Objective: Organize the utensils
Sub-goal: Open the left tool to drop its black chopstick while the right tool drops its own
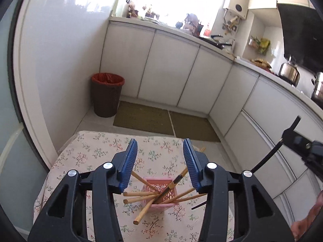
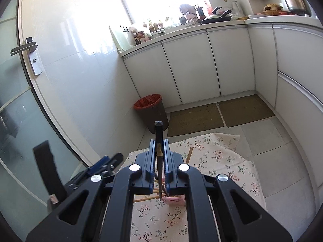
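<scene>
A pink lattice basket (image 1: 168, 193) stands on a small table with a floral cloth (image 1: 97, 151). Several wooden chopsticks (image 1: 144, 210) and one black chopstick with a gold band (image 1: 171, 186) stick out of it. My left gripper (image 1: 160, 150) is open and empty, held above the basket. My right gripper (image 2: 159, 151) is shut on a black chopstick (image 2: 158, 133) that stands upright between the fingers, its lower tip just above the pink basket (image 2: 175, 200). In the left wrist view the right gripper (image 1: 302, 141) shows at the right edge with that black chopstick.
A dark bin with a red liner (image 1: 107, 94) stands on the floor by the wall. Two olive mats (image 1: 143, 118) lie before white cabinets (image 1: 167, 70). One wooden chopstick (image 2: 189, 155) lies on the cloth. A glass door with a handle (image 2: 24, 47) is at the left.
</scene>
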### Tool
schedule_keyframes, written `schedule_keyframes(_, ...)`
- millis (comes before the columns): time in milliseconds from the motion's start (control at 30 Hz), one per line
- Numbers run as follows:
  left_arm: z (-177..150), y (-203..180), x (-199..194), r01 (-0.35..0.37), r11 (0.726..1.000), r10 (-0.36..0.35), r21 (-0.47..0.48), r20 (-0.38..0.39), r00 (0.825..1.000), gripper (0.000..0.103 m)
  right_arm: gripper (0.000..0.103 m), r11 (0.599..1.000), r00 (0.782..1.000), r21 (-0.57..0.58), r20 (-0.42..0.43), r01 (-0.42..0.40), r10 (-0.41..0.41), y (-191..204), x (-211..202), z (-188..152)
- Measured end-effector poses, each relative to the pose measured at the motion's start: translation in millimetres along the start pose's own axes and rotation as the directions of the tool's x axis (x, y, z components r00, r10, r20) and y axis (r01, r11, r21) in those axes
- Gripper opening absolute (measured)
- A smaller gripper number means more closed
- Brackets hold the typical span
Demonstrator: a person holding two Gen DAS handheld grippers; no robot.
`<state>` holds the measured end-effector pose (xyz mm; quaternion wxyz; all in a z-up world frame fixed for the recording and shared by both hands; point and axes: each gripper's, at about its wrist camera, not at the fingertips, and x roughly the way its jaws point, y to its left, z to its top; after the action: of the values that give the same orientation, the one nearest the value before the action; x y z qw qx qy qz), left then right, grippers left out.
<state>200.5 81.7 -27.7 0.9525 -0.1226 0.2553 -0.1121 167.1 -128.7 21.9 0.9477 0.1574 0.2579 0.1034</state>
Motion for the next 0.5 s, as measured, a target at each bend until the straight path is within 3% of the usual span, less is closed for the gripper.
schedule_keyframes(200, 16, 1, -42, -0.087, 0.996, 0.087, -0.01, 0.103, 0.991, 0.048, 0.007, 0.998, 0.999, -0.05, 0.026, 0.039, -0.038, 10, 16, 7)
schedule_keyframes(300, 17, 5, -50, -0.098, 0.995, 0.099, -0.016, 0.121, 0.988, 0.054, 0.007, 0.997, 0.999, -0.059, 0.027, 0.042, -0.04, 15, 21, 10)
schedule_keyframes(500, 17, 11, -52, -0.091, 0.996, 0.093, -0.024, 0.113, 0.989, 0.054, 0.007, 0.995, 0.998, -0.085, 0.018, 0.055, -0.053, 25, 37, 8)
